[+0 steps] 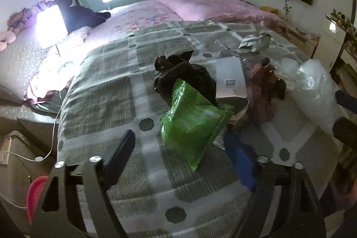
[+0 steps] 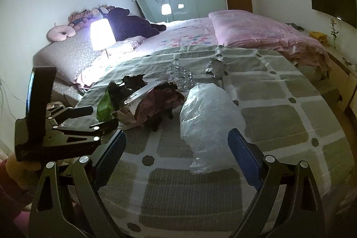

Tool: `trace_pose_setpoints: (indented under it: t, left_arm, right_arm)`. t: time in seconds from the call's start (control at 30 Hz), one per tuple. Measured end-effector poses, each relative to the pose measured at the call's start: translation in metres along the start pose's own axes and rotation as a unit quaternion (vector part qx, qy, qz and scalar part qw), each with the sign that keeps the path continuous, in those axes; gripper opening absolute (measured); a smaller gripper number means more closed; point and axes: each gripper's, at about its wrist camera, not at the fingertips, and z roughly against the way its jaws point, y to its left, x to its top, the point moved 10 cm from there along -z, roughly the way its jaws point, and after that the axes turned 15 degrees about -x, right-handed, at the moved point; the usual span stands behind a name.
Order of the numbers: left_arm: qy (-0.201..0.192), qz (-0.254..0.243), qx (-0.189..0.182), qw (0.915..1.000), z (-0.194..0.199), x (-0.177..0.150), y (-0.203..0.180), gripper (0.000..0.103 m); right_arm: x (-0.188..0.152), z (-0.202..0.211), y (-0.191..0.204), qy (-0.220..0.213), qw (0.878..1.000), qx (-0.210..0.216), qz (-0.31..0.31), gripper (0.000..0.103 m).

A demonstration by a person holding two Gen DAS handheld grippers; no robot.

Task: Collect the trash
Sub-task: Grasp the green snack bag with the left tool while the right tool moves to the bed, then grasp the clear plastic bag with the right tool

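1. The left gripper [image 1: 178, 146] reaches low over the near edge of the grey checked blanket [image 1: 107, 93], pointing toward the pile of trash in its middle.
2. The right gripper [image 2: 176, 144] hovers beside it, slightly higher, aimed along the blanket toward the far edge of the bed.
3. The green plastic bag [image 1: 191, 122] is crinkled and shiny, lying against a crumpled black bag [image 1: 178, 73]; a white card box [image 1: 231, 79] and a reddish-brown wrapper [image 1: 265, 90] lie just beyond.
4. The clear plastic bag [image 2: 207, 117] is puffy and wrinkled, resting right of the pile, with crumpled foil [image 2: 180, 77] behind it.
5. The left gripper's fingers stand wide apart with the green bag's lower end between them, not clamped.
6. The right gripper's fingers are spread wide around the clear bag's near end, holding nothing.
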Motion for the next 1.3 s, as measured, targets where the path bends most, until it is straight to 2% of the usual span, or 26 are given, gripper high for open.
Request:
trace_pose_setpoints:
  t: [0.07,0.13,0.27,0.53,0.73,0.9,1.1,1.2,1.27,1.3]
  left_arm:
    - [0.007,0.008,-0.006,0.9999,-0.005,0.0,0.003,0.049]
    - [0.008,0.015,-0.014,0.9998,-0.006,-0.001,0.005,0.036]
    - [0.0,0.02,-0.017,0.9997,0.002,-0.002,0.006,0.033]
    - [-0.029,0.035,-0.028,0.9986,0.04,-0.009,0.007,0.033]
    - [-0.025,0.045,-0.017,0.9985,0.057,-0.027,0.015,0.033]
    - [-0.025,0.043,0.001,0.9988,0.066,-0.038,0.023,0.033]
    - [-0.029,0.048,0.012,0.9983,0.074,-0.043,0.031,0.033]
    - [-0.032,0.054,0.017,0.9979,0.077,-0.043,0.036,0.033]
    - [-0.034,0.056,0.019,0.9977,0.078,-0.044,0.037,0.033]
    - [-0.034,0.056,0.02,0.9976,0.079,-0.044,0.038,0.033]
  right_arm:
    - [0.0,0.001,-0.001,0.001,1.0,0.0,-0.002,0.089]
    - [0.001,0.002,-0.002,0.001,1.0,0.0,-0.005,0.089]
    - [0.006,0.006,-0.006,-0.005,1.0,0.002,-0.009,0.089]
    - [0.016,0.008,-0.022,-0.015,1.0,-0.005,-0.023,0.089]
    - [0.007,-0.01,-0.018,0.013,1.0,0.002,-0.008,0.091]
    - [0.0,-0.032,-0.007,0.025,0.999,-0.018,0.026,0.091]
    - [0.001,-0.053,-0.014,0.036,0.998,-0.038,0.02,0.091]
    - [0.001,-0.052,-0.018,0.036,0.999,-0.034,0.013,0.077]
    - [0.0,-0.051,-0.019,0.042,0.999,-0.027,0.014,0.062]
    - [-0.001,-0.05,-0.019,0.043,0.999,-0.024,0.013,0.059]
